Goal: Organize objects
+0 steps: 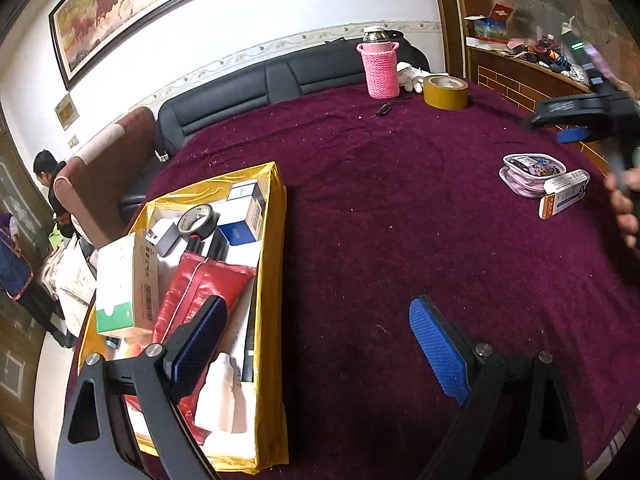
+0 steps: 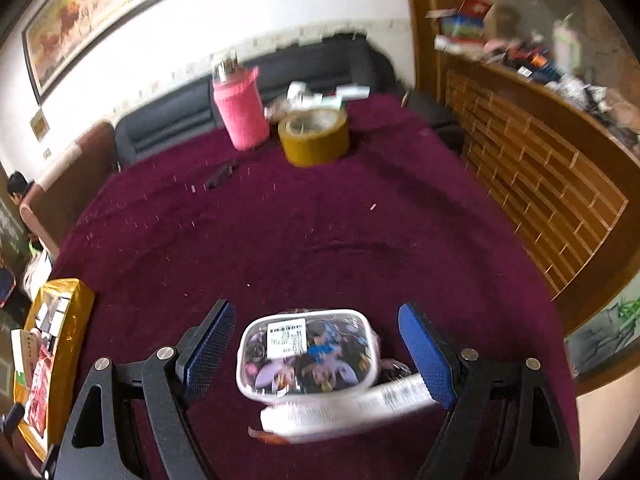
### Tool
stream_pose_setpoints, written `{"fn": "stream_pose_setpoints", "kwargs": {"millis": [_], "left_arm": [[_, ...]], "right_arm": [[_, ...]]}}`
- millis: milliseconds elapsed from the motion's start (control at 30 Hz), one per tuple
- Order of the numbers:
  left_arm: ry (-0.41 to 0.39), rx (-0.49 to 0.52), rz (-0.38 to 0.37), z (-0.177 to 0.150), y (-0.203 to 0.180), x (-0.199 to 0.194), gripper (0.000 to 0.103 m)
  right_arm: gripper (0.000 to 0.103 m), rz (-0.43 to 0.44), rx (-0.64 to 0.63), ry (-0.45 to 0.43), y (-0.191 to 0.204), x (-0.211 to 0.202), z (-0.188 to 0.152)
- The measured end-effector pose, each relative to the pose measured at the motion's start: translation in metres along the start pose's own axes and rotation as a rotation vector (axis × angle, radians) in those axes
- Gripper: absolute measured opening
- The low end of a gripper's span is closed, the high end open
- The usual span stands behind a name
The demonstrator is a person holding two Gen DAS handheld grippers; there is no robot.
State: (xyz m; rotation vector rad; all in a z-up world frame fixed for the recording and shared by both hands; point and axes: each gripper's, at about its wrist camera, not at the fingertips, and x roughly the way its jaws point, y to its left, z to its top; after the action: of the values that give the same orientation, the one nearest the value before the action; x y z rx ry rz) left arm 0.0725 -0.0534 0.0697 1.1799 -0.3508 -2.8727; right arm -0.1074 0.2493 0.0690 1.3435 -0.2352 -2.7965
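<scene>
Clear pouch [image 2: 307,354] between wide right gripper [image 2: 316,356] jaws, untouched; left gripper [image 1: 320,354] wide, empty.

The purple cloth [image 1: 380,208] lies bare across mid-frame, hemmed by the yellow box [image 1: 276,264] lower left, pink bottle [image 1: 380,70] and tape roll [image 1: 445,91] upper right.
</scene>
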Motion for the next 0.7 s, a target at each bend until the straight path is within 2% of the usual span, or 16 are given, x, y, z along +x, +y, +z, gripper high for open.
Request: {"fn": "stream_pose_setpoints", "kwargs": {"millis": [167,200,300,367,500,533,567,633,700], "left_arm": [[-0.01,-0.005,0.012,-0.003,0.008,-0.008,0.092],[-0.011,-0.011,0.013,-0.004,0.011,-0.008,0.092],[-0.008,-0.043,0.004,-0.005,0.02,-0.007,0.092],[0.0,-0.068,-0.018,-0.006,0.024,-0.005,0.092],[0.001,-0.095,-0.07,-0.01,0.028,-0.006,0.092],[0.0,-0.1,-0.087,-0.011,0.028,-0.007,0.092],[-0.001,-0.106,-0.11,-0.011,0.028,-0.008,0.092],[0.007,-0.106,-0.181,-0.013,0.024,-0.008,0.093],[0.021,-0.097,-0.238,-0.014,0.016,-0.005,0.093]], "right_arm": [[0.091,-0.092,-0.072,0.146,0.028,0.052,-0.002],[0.091,-0.068,-0.088,0.16,0.036,0.053,-0.006],[0.091,0.176,-0.133,0.26,0.074,0.049,-0.028],[0.093,0.212,-0.213,0.273,0.1,0.042,-0.044],[0.092,0.448,-0.314,0.34,0.147,0.015,-0.079],[0.092,0.469,-0.318,0.322,0.151,0.004,-0.083],[0.092,0.469,-0.321,0.267,0.15,-0.012,-0.086],[0.092,0.417,-0.307,0.155,0.137,-0.041,-0.086],[0.093,0.309,-0.256,0.059,0.111,-0.065,-0.083]]}}
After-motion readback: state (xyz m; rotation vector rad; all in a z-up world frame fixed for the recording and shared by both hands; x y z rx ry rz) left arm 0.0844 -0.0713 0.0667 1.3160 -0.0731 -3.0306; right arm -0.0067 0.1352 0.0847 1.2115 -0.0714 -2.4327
